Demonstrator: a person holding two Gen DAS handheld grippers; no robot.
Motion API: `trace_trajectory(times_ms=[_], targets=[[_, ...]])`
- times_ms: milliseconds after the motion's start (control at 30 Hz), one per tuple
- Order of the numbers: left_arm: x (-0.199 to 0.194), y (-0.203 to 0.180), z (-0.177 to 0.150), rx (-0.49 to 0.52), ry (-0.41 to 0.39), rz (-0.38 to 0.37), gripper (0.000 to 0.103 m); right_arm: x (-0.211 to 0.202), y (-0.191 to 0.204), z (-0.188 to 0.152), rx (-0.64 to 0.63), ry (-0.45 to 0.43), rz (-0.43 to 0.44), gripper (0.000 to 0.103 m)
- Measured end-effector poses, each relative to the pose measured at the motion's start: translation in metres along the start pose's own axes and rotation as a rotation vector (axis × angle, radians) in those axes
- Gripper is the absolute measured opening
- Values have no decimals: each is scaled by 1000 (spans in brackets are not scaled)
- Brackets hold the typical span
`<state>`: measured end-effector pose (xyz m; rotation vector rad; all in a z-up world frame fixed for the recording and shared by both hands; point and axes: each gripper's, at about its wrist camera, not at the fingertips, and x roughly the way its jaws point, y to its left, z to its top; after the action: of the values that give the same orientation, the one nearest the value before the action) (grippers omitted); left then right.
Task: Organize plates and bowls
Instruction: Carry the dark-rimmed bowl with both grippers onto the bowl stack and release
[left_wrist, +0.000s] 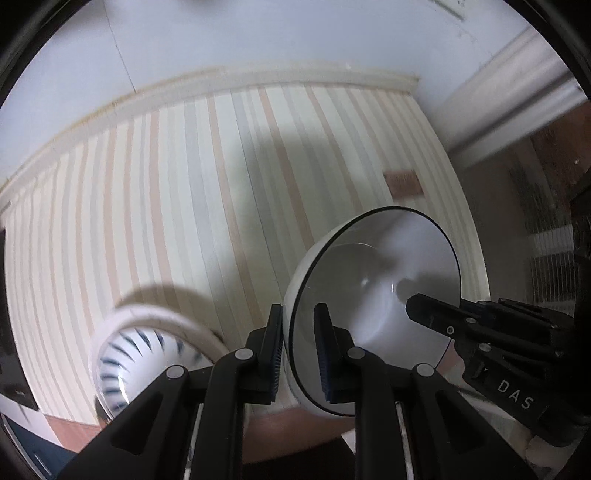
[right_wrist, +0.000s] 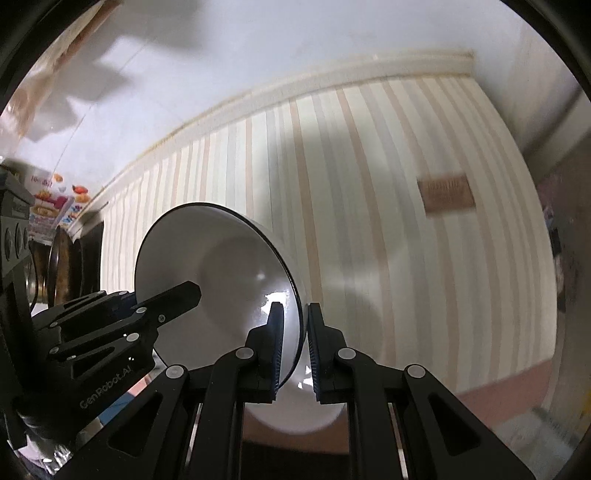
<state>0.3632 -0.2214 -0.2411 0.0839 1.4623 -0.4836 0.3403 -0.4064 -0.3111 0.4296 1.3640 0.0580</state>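
A striped cloth (left_wrist: 166, 206) covers the counter. Above it a white bowl (left_wrist: 373, 280) hangs between both claws: left claw (left_wrist: 298, 354) clamped on its near rim, right claw (right_wrist: 295, 350) clamped on the opposite rim. A blue-patterned bowl (left_wrist: 125, 365) sits lower left.

A: Where do the cameras look from?
B: Each rides a gripper, looking steeply down, very close.
A: What do both see?
B: The white bowl (left_wrist: 373, 295) (right_wrist: 218, 280) and the striped cloth (left_wrist: 166, 206) (right_wrist: 406, 206).
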Motion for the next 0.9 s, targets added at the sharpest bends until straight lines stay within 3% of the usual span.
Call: trace_trajectory(times_ms=[333,900], targets=[[35,-14,-42,46,83,29,14,31,-22,-57,45,87,-29,14],[53,-21,-44,72,107,132,14,51,-31,-62,50,142,-21,14]])
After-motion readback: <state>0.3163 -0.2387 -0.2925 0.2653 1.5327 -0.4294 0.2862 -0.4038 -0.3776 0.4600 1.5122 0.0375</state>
